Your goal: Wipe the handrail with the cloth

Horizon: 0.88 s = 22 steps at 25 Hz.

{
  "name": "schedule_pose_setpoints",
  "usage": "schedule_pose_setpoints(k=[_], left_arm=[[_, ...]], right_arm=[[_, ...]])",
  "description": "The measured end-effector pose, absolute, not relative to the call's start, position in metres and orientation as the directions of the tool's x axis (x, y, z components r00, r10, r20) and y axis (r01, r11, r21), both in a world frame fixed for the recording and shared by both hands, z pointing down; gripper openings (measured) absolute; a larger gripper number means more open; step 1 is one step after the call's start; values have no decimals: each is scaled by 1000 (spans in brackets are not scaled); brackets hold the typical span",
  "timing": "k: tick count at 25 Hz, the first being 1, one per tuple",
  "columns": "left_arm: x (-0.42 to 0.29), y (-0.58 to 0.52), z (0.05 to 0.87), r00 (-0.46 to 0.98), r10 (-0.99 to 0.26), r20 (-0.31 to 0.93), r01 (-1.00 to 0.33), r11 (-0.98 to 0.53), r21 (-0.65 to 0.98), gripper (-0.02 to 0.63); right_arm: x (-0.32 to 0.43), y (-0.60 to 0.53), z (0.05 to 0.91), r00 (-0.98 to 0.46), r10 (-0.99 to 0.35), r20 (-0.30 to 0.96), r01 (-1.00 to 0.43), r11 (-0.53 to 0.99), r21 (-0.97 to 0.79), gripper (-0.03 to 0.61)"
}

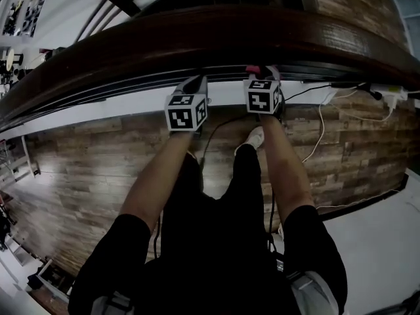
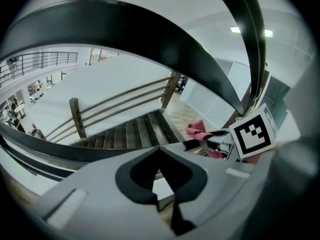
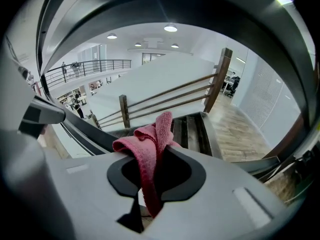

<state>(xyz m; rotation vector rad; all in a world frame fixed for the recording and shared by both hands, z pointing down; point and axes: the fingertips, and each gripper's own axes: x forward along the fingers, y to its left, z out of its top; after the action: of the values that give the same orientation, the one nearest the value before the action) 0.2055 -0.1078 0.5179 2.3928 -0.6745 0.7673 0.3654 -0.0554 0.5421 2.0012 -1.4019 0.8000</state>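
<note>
Head view: the left hand-held gripper point(image 1: 192, 84) and the right hand-held gripper point(image 1: 263, 73) are side by side, right by the dark wooden handrail point(image 1: 197, 38). The right one is clamped on the pink cloth point(image 3: 150, 149) (it bunches up above the jaws). The left one's jaws are together, with nothing in them.

Pink-red cloth point(image 3: 150, 149); dark brown handrail point(image 1: 216, 38) (glossy); brown wood-plank floor point(image 1: 85, 169). Grey, black-padded left claw point(image 2: 159, 181) and right claw point(image 3: 150, 184); black-and-white patterned cubes point(image 1: 186, 112).
</note>
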Motion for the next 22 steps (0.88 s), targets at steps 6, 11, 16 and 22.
schedule_pose_setpoints(k=[6,11,16,22], left_arm=[[169,-127,520,694,-330,640,-635,-698,329,0],[142,-137,519,684,-350,639,-657,-676,333,0],[119,-150,519,680,-354,642,-662,-673,331,0],[89,-162,520,673,-345,655,-663,-673,327,0]], right_arm=[[336,-73,542,249,-618,746,-961,-254,111,51],[294,-96,542,199,-631,750,-978,-180,108,51],[272,-110,542,202,-634,747,-977,-188,105,51],[256,-119,541,210,-631,747,-972,-217,90,51]])
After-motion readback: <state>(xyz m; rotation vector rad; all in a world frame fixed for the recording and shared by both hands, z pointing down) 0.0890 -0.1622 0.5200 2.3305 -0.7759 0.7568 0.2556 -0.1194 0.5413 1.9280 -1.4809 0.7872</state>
